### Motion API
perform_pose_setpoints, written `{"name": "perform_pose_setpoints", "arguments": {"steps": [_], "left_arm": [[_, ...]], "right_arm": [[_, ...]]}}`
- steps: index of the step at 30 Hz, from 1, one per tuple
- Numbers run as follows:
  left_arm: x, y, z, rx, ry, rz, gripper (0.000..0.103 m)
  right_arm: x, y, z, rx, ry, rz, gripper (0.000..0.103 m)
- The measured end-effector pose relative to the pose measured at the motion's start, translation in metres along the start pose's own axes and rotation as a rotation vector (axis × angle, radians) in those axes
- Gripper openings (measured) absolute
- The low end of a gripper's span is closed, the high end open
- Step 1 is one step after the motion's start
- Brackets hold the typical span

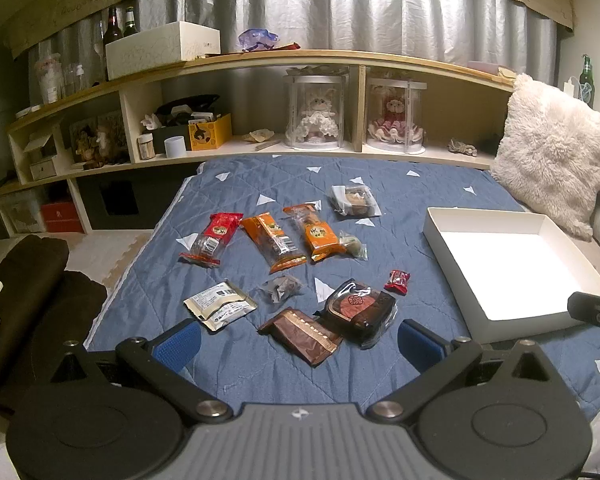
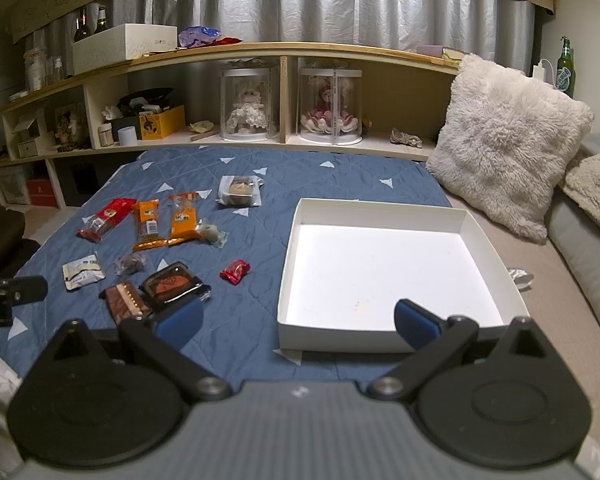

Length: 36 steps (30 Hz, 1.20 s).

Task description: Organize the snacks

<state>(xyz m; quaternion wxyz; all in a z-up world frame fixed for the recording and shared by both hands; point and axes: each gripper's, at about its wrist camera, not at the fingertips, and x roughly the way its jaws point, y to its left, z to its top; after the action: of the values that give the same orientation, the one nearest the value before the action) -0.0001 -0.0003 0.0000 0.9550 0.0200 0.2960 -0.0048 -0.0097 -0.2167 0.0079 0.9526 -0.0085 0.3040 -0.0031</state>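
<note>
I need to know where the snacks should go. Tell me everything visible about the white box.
The shallow white cardboard box is a square, open-topped tray with low upright walls. It looks empty apart from faint specks on its floor. It lies flat on the blue quilted blanket, right of the scattered snacks, near the fluffy cream pillow.

left gripper (image 1: 300,338): jaws wide, empty | right gripper (image 2: 298,322): jaws wide, empty

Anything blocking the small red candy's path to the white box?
Nothing visible. Only bare blue quilt lies between the small red candy and the white box; the box's side wall must be cleared.
</note>
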Motion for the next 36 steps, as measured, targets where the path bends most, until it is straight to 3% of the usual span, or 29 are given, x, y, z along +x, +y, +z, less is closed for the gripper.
{"name": "perform_pose_setpoints", "arguments": {"steps": [36], "left_arm": [[0.0004,-0.0046,0.0000,-0.005,0.001,-0.003,0.103]], "right_arm": [[0.0003,-0.0008,0.0001,0.001,0.000,-0.002,0.102]]}}
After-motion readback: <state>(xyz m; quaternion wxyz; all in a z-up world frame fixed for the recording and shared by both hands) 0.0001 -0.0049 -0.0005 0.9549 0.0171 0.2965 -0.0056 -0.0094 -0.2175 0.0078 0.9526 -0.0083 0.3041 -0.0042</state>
